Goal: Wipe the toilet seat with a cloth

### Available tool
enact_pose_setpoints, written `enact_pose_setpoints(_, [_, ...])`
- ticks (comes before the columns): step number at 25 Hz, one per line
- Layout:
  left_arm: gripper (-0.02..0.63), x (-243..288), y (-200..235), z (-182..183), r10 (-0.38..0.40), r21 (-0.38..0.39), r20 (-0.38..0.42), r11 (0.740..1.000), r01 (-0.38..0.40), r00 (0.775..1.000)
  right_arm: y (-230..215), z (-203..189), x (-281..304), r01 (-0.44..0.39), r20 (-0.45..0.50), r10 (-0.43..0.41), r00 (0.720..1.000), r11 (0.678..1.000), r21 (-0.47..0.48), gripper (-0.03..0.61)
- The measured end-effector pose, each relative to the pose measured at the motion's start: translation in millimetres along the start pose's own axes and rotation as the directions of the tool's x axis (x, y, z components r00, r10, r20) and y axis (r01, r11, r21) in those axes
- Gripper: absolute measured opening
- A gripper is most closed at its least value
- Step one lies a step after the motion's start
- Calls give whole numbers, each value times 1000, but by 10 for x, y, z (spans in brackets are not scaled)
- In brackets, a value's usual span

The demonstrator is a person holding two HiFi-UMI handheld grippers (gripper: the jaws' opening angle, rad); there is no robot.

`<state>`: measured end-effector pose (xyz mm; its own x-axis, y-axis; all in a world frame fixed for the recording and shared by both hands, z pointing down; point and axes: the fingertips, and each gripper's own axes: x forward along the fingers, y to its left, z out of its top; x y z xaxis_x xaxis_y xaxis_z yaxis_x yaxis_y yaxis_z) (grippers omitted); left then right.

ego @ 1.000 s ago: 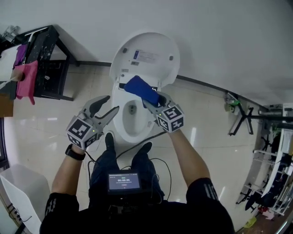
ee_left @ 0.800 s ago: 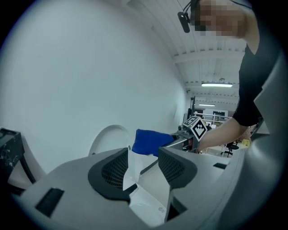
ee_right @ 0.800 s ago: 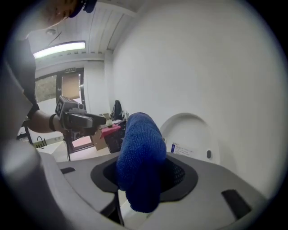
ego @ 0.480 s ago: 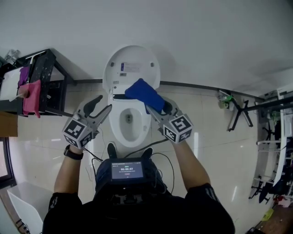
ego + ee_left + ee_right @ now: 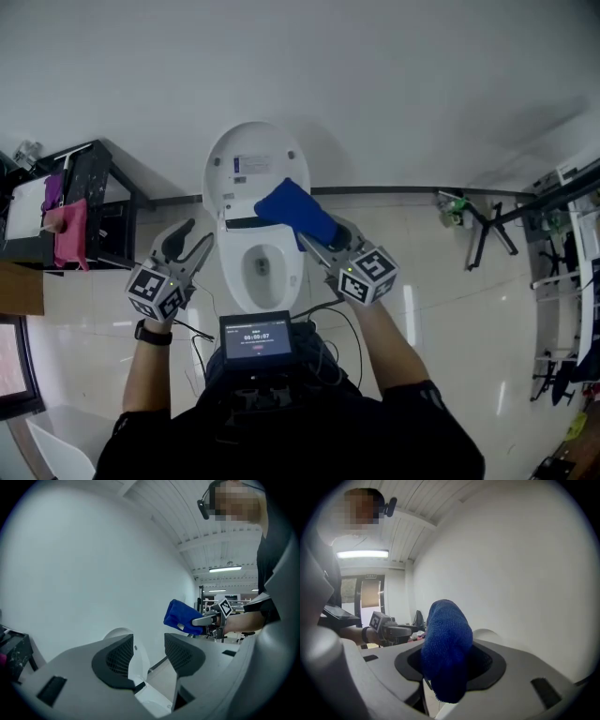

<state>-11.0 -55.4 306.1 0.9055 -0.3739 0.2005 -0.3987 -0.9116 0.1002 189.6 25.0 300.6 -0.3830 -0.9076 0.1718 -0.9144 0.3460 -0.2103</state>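
Note:
A white toilet [image 5: 261, 272] stands against the wall with its lid [image 5: 251, 173] raised; the seat rim [image 5: 238, 286] rings the bowl. My right gripper [image 5: 314, 232] is shut on a folded blue cloth [image 5: 296, 211] [image 5: 446, 653] and holds it in the air above the right back of the bowl. My left gripper [image 5: 187, 242] [image 5: 147, 653] hovers open and empty to the left of the toilet. From the left gripper view the cloth [image 5: 180, 616] and the lid [image 5: 123, 637] show beyond the jaws.
A black rack [image 5: 84, 211] with a pink cloth [image 5: 67, 234] stands at the left wall. A folded black stand [image 5: 487, 225] leans at the right. A cable [image 5: 323, 309] trails on the tiled floor by the toilet base. A small screen [image 5: 256, 336] sits at my chest.
Both grippers have drawn back and up from the toilet, and my view has pulled away so the toilet looks smaller. The right gripper still holds the blue cloth; the left stays open.

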Motion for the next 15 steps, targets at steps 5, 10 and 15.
enact_pose_setpoints(5, [207,66,-71,33,-7,-7,10,1000,7,1000,-83,53,-108,20,17,-21,1000,999,41,199])
enact_pose_setpoints(10, [207,98,-104,43,-10,-6,17,1000,10,1000,-77,47,-125,16,16,-16,1000,1000,17,199])
enact_pose_setpoints(15, [207,97,-94,76,-7,-9,20,1000,7,1000,-61,89,-93,6,32,-6,999,1000,17,198])
